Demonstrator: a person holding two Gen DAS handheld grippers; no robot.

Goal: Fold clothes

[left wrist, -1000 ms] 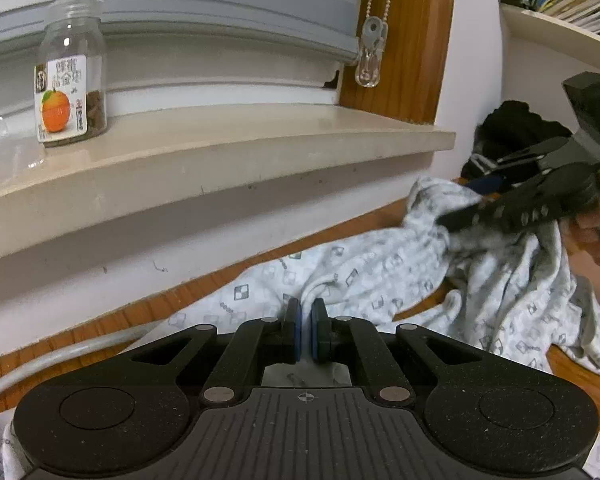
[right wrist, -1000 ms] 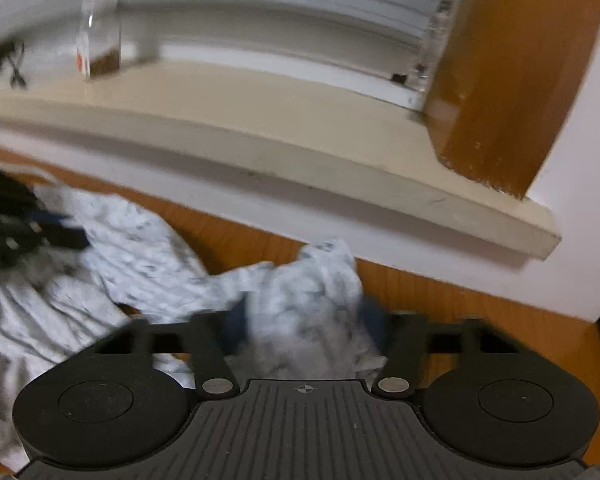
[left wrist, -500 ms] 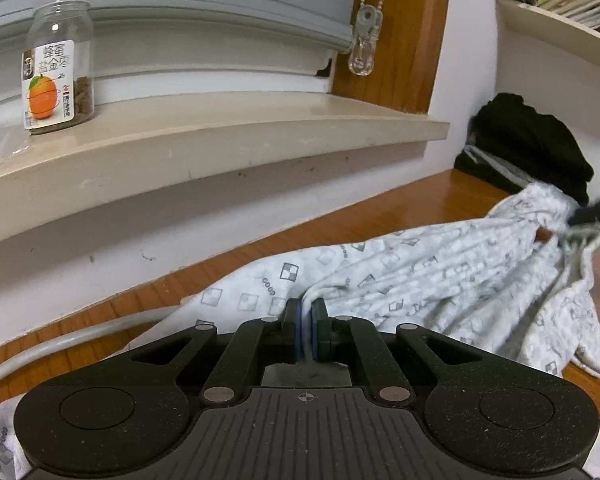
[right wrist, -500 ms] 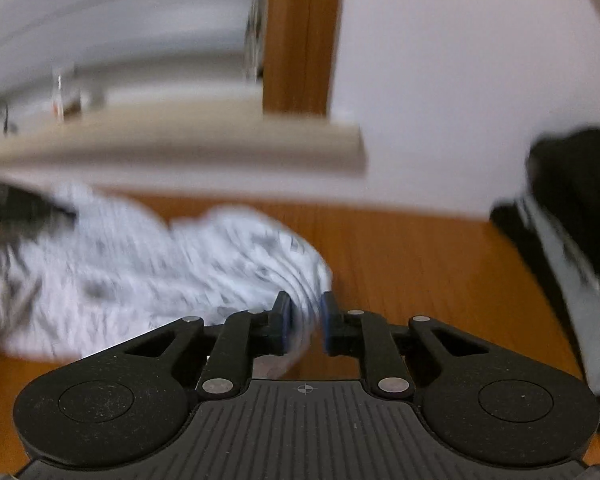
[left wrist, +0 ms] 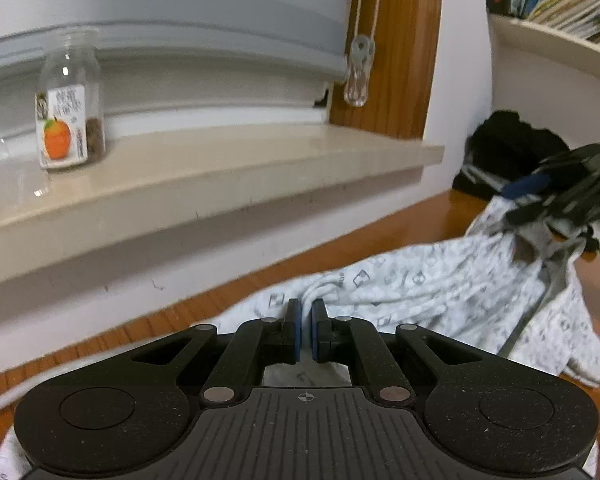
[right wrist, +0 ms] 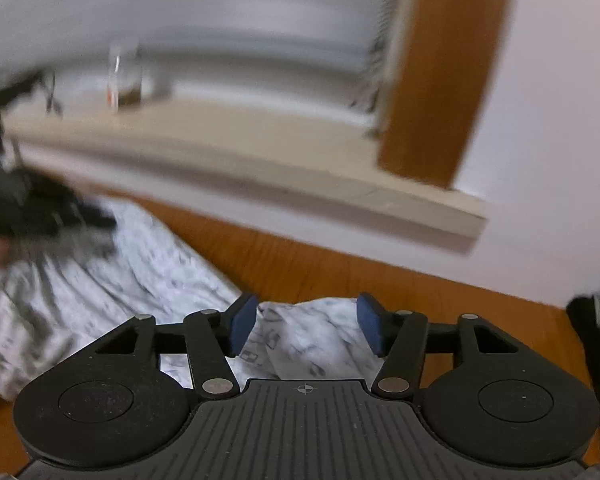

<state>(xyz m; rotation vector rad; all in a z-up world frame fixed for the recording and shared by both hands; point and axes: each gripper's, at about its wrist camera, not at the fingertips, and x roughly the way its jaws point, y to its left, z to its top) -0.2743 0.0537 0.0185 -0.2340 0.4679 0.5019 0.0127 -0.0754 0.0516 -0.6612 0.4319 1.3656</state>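
A white patterned garment lies spread on the wooden table. My left gripper is shut on a fold of the garment near its left end. My right gripper is open, with a hump of the garment between its blue pads, which do not squeeze it. In the left wrist view the right gripper hovers over the garment's far right end. The right wrist view is blurred; the left gripper shows there as a dark shape at the garment's left end.
A beige windowsill runs along the wall, with a glass jar on it. A blind cord pull hangs by the wooden window frame. A black garment lies at the far right. A bookshelf is above it.
My right gripper has opened, letting go of the garment fold it pinched half a second ago, and swung back toward the window. My left gripper stays shut on the garment.
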